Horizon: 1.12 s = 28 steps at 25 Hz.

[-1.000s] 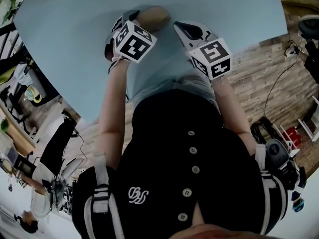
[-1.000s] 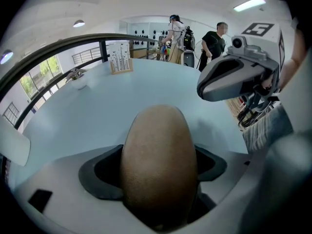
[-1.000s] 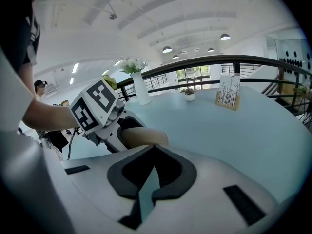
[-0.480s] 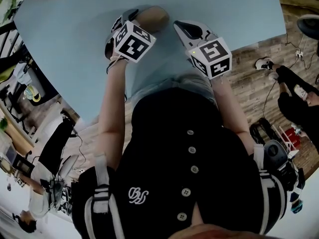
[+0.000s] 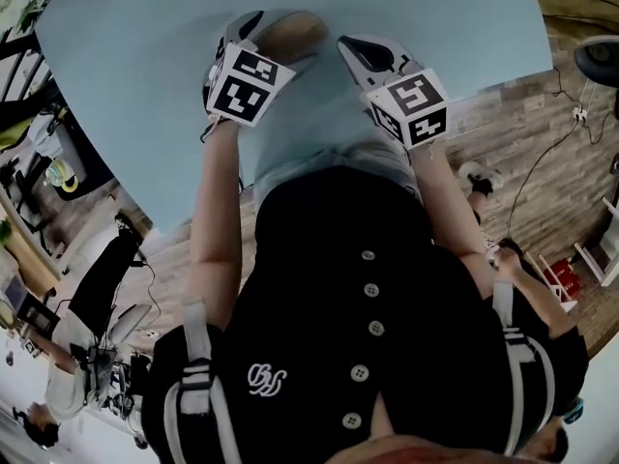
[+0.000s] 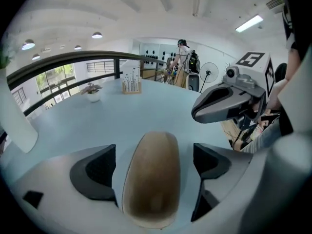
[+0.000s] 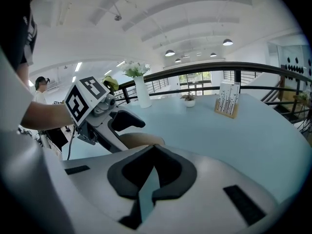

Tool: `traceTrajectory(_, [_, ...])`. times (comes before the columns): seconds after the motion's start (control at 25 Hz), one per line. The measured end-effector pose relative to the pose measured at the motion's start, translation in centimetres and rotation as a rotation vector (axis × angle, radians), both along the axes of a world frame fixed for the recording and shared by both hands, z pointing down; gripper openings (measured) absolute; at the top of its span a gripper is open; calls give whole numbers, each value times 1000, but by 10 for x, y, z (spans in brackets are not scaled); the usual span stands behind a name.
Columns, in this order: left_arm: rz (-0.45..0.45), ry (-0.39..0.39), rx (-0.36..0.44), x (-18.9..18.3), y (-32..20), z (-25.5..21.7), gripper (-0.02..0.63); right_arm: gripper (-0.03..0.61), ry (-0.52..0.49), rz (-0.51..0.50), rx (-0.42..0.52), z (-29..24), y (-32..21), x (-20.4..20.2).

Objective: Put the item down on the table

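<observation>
A brown, oval, loaf-like item [image 6: 151, 179] lies on the pale blue table [image 5: 435, 17], also seen in the head view [image 5: 295, 32]. My left gripper [image 6: 153, 162] straddles it with its jaws opening. Bare table shows between the item and each dark pad [image 6: 100, 169], so neither presses on it. In the head view the left gripper [image 5: 261, 32] sits over the item's left end. My right gripper [image 5: 353, 51] hovers just to the right of the item, apart from it. Its own view shows the right gripper [image 7: 151, 172] shut and empty, with the item [image 7: 139, 140] ahead.
The table's near edge [image 5: 319, 158] runs right in front of the person's body. Far across the table stand a white vase with flowers [image 7: 141, 91], a small potted plant [image 7: 189, 101] and a wooden card holder [image 7: 226, 99]. People stand on the floor beyond the table.
The left gripper's marker cube has shifted a little left and tilted, with its jaws spread wider around the item. The item and the right gripper have stayed put.
</observation>
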<state>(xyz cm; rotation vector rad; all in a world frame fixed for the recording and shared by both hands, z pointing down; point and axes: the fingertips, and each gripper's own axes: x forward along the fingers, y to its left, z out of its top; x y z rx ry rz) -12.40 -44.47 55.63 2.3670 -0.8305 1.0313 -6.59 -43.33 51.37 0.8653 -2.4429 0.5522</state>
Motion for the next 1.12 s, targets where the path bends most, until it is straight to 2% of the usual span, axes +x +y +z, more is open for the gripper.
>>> traceTrajectory(0.28, [-73, 25, 63, -11, 2, -31, 465, 11, -6, -4, 52, -18, -9, 12])
traceTrajectory(0.48, [-77, 77, 105, -11, 14, -66, 401, 11, 3, -30, 113, -41, -18, 13])
traceTrajectory(0.6, [-126, 117, 148, -21, 16, -86, 344, 11, 9, -70, 152, -55, -24, 5])
traceTrajectory(0.72, [-177, 146, 182, -26, 19, -100, 304, 11, 21, -151, 179, -68, -23, -3])
traceTrajectory(0.8, [-195, 156, 195, -26, 25, -105, 270, 11, 33, -249, 197, -77, -14, -11])
traceTrajectory(0.96, [-264, 196, 225, -40, 34, -114, 115, 11, 19, -404, 208, -95, 5, -37])
traceTrajectory(1.04, [-316, 242, 221, -48, 39, -118, 12, 11, 13, -453, 200, -99, 14, -46])
traceTrajectory(1.12, [-351, 303, 205, -55, 45, -122, 9, 11, 18, -505, 193, -102, 21, -54])
